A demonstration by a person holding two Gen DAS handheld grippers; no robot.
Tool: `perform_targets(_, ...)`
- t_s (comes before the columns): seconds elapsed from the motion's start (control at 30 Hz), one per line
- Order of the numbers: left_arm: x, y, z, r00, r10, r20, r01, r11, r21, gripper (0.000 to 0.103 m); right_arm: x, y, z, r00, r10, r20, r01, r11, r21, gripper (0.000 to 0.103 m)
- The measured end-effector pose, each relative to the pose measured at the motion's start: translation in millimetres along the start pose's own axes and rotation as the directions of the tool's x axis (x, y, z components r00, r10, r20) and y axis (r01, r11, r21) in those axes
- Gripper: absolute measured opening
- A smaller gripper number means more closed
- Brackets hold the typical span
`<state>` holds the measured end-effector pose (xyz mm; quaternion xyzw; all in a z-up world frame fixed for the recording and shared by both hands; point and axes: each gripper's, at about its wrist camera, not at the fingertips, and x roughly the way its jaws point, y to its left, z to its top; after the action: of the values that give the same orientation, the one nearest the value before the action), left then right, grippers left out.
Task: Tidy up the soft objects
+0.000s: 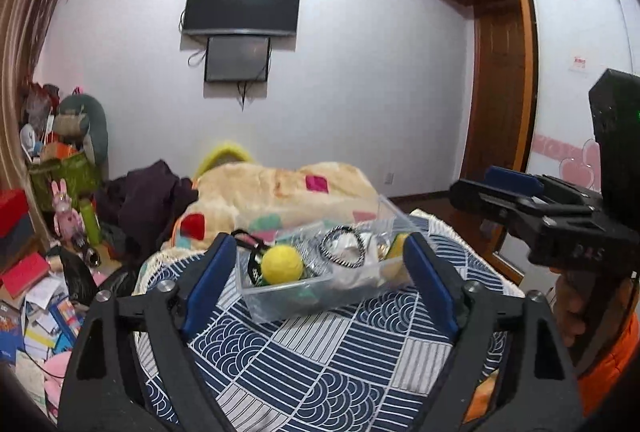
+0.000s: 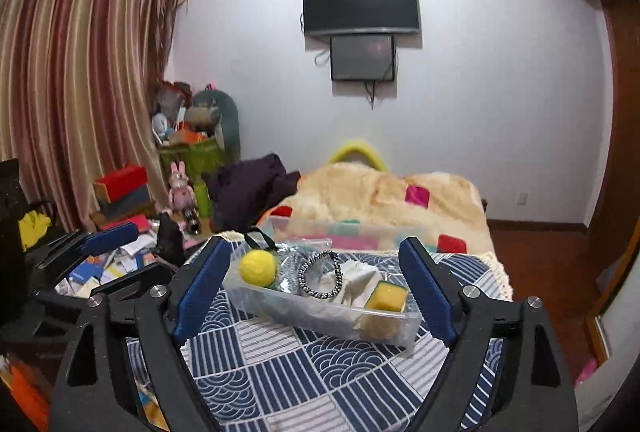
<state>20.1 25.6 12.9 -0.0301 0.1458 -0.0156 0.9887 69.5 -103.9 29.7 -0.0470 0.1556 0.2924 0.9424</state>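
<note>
A clear plastic box [image 1: 288,296] [image 2: 320,316] sits on a blue and white patterned cloth [image 1: 304,360] [image 2: 320,372]. Inside it lie a yellow ball [image 1: 281,264] [image 2: 258,267], a black and white braided ring [image 1: 344,246] [image 2: 320,274], a crumpled white cloth [image 1: 356,274] [image 2: 356,282] and a yellow sponge [image 1: 396,244] [image 2: 386,296]. My left gripper [image 1: 320,244] [image 2: 132,252] is open in front of the box, with nothing between its blue pads. To its right, my right gripper [image 2: 313,244] [image 1: 474,182] is also open and holds nothing.
Behind the box lies a fluffy cream blanket [image 1: 280,188] [image 2: 380,192] with a dark garment [image 1: 148,196] [image 2: 248,188] beside it. Books and papers [image 1: 36,308] litter the floor at the left, below a striped curtain [image 2: 80,72]. A wooden wardrobe [image 1: 504,92] stands at the right.
</note>
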Motion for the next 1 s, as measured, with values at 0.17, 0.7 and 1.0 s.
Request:
perform_targets(0.17, -19, -8, 4, 0.999, 0.008, 0.045, -0.008, 1.0, -0.002, 0.101, -23, 4, -4, 0.998, -0.037, 0.045, 0.038, 0.999, -0.008, 0.103)
perform_targets(0.7, -34, -10, 3, 0.998, 0.009, 0.066, -0.007, 1.0, -0.023, 0.103, -33, 12, -18, 0.998, -0.04, 0.053, 0.04, 0.999, 0.003, 0.103)
perform_targets(1.0, -31, -12, 0, 0.998, 0.012, 0.058, -0.011, 1.0, -0.012, 0.103, -34, 11, -19, 0.998, -0.043, 0.052, 0.043, 0.999, 0.011, 0.103)
